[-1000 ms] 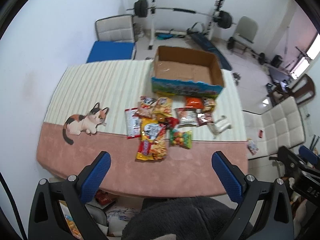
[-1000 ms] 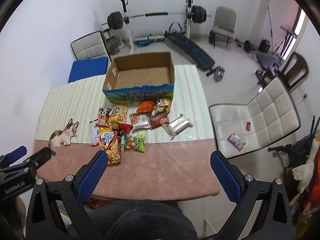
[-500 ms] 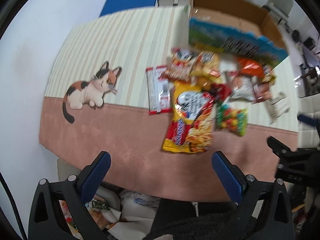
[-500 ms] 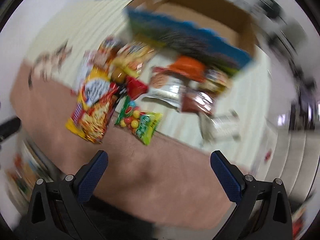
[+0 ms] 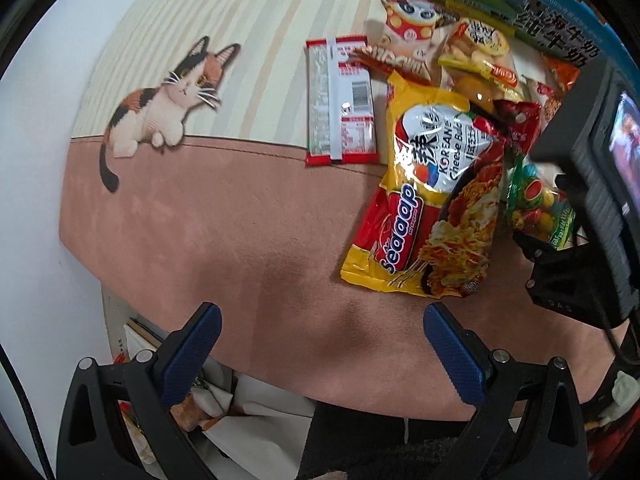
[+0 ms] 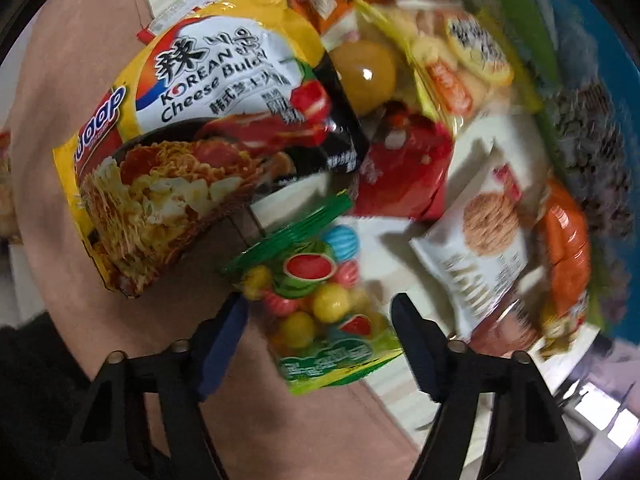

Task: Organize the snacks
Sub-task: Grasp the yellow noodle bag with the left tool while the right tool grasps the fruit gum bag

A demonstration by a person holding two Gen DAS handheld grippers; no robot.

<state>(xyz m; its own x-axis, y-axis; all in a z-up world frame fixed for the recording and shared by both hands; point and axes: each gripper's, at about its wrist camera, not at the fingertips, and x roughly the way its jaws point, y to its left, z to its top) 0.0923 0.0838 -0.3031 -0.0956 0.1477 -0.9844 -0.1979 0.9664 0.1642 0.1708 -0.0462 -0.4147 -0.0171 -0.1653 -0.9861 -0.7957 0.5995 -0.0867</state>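
A pile of snack packets lies on the table. A big yellow noodle packet (image 5: 430,196) (image 6: 192,136) lies nearest. A green candy bag (image 6: 320,300) (image 5: 538,208) lies between the open fingers of my right gripper (image 6: 320,332), which is low over it; touching cannot be told. A red-and-white packet (image 5: 340,100) lies left of the pile. The blue cardboard box (image 5: 520,12) (image 6: 592,92) stands behind the snacks. My left gripper (image 5: 320,344) is open and empty above the pink table edge, short of the noodle packet. The right gripper's body (image 5: 588,200) shows in the left view.
The table cover (image 5: 224,216) is pink at the front and striped cream behind, with a printed cat (image 5: 164,108). A white cookie packet (image 6: 484,248), an orange packet (image 6: 568,248) and a red pouch (image 6: 400,172) lie near the candy bag. Clutter lies below the table's front edge (image 5: 192,404).
Both grippers have dropped down and forward toward the snack pile. The right gripper has closed in over the green candy bag. Both stay open.
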